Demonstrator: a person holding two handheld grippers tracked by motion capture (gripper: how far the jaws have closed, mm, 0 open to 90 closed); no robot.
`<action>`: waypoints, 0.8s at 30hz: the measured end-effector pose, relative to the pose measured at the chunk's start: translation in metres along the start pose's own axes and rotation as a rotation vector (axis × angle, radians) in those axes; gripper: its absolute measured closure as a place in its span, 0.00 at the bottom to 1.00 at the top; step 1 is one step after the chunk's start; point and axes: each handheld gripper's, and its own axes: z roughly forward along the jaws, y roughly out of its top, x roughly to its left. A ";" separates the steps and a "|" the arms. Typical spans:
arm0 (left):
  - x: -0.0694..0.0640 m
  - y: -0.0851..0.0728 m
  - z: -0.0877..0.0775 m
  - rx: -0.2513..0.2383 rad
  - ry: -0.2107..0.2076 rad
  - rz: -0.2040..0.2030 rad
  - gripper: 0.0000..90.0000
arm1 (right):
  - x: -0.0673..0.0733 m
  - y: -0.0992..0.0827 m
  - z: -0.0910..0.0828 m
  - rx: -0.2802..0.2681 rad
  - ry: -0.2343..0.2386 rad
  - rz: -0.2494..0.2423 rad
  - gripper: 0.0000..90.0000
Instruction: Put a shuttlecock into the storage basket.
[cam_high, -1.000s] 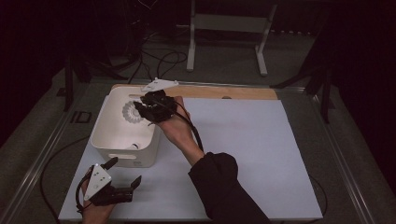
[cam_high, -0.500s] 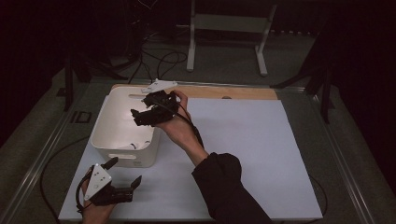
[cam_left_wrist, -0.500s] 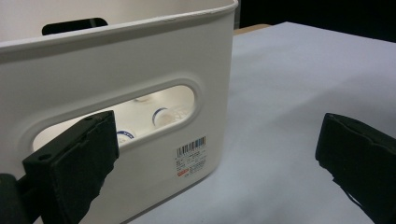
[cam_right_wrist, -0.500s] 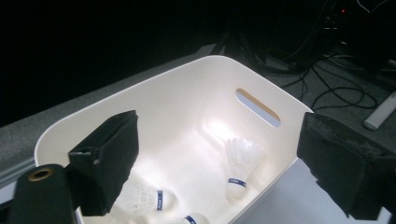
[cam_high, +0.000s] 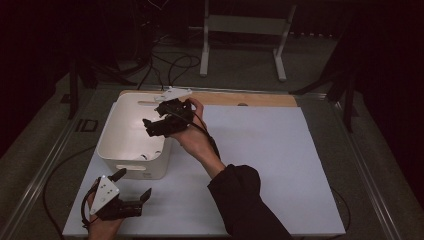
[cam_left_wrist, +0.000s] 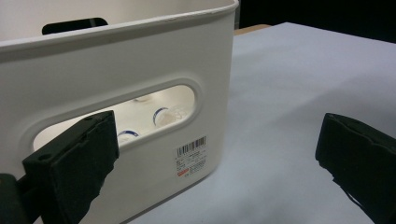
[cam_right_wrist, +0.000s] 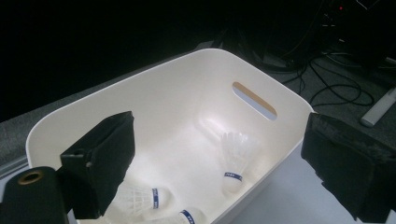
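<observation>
**Both grippers open, arms apart**

The right black two-jaw gripper (cam_high: 152, 121) has just been opening; its fingers (cam_right_wrist: 100, 158) stand wide with nothing between them, forearm stretched forward in a dark sleeve. The left black two-jaw gripper (cam_high: 132, 185) rests low, fingers (cam_left_wrist: 74, 163) spread, empty.

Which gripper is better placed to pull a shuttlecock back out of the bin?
Right. The right gripper hangs over the white bin, jaws open, aimed at the shuttlecocks inside. The left gripper sits outside the bin's near wall, low on the table.
</observation>
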 end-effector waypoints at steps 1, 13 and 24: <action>0.000 0.000 0.000 0.000 0.000 -0.001 0.00 | 0.000 -0.001 0.000 0.002 -0.001 0.002 0.11; 0.000 0.000 0.000 -0.002 0.002 -0.001 0.00 | -0.009 -0.009 -0.011 -0.012 -0.022 0.009 0.11; 0.000 0.000 0.000 -0.001 0.004 -0.001 0.00 | -0.019 -0.023 -0.023 -0.027 -0.034 0.015 0.11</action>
